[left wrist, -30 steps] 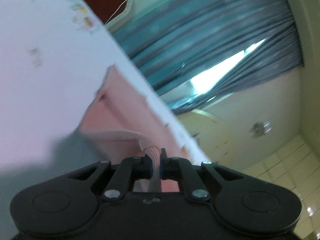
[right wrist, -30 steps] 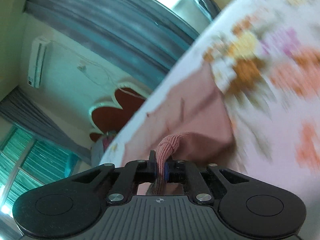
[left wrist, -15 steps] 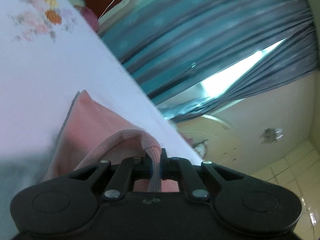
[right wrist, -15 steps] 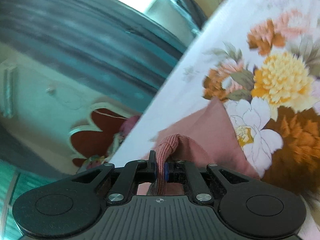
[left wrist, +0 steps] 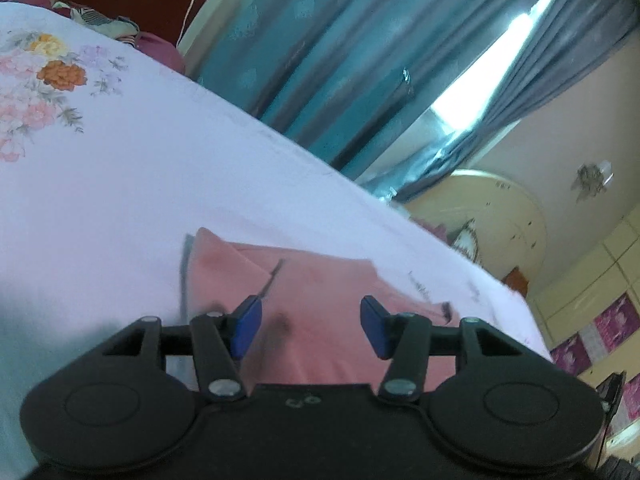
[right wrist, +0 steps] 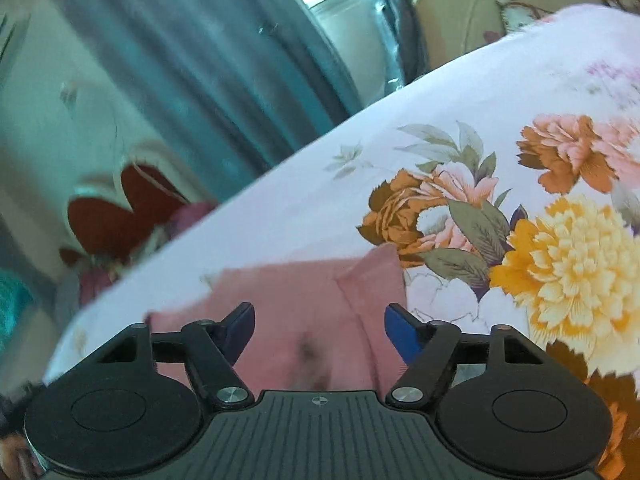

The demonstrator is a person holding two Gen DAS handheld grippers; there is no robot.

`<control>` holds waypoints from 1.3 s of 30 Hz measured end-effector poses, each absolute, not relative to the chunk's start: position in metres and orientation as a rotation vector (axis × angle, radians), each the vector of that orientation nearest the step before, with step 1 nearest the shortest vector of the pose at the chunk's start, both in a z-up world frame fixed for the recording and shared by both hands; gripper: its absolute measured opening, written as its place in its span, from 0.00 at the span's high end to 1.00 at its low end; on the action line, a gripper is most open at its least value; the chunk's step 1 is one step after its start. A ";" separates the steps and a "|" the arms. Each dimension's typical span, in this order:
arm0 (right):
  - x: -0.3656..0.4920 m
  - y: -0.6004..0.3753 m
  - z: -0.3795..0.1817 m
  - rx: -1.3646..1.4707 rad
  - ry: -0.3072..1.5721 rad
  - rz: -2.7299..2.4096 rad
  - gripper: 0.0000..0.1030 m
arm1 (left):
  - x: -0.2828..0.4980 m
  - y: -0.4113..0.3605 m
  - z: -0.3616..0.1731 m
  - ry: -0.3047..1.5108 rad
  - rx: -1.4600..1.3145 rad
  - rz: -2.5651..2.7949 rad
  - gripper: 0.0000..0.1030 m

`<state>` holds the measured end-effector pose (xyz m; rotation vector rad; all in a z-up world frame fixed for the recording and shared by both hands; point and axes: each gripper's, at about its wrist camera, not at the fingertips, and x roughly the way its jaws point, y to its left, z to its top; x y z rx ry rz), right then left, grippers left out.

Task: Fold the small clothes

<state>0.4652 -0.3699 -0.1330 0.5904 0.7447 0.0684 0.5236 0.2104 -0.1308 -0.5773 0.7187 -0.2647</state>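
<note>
Left claw [left wrist: 310,326] spread wide, empty; right claw [right wrist: 320,330] likewise.

Pink garment [left wrist: 328,288] near edge hidden behind left gripper [left wrist: 310,326] body; same in right wrist view, garment [right wrist: 296,300] lower part blocked by right gripper [right wrist: 320,330] housing. Dark smudges on the cloth between the fingers in both views, blurred, can't tell what they are. Floral sheet [right wrist: 520,208] cut off at right and bottom frame edge; far edge smeared. Curtains [left wrist: 340,60] motion-blurred in both views, pattern unreadable. Red headboard shape [right wrist: 108,216] soft, partly cut by the sheet. Clothes pile [left wrist: 92,20] at top left cropped, items not tellable. Wall decoration [left wrist: 592,178] too small to identify.
</note>
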 end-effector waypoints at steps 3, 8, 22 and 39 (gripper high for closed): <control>0.474 -0.357 -0.136 0.516 0.780 0.094 0.44 | 0.539 0.205 -0.133 0.763 -0.516 -0.276 0.49; 0.500 -0.336 -0.142 0.331 0.833 0.096 0.46 | 0.564 0.187 -0.135 0.826 -0.343 -0.295 0.51; 0.501 -0.328 -0.127 0.211 0.700 0.091 0.93 | 0.550 0.192 -0.121 0.651 -0.330 -0.312 0.93; 0.481 -0.284 -0.114 0.092 0.684 0.127 0.36 | 0.522 0.151 -0.106 0.680 -0.205 -0.419 0.44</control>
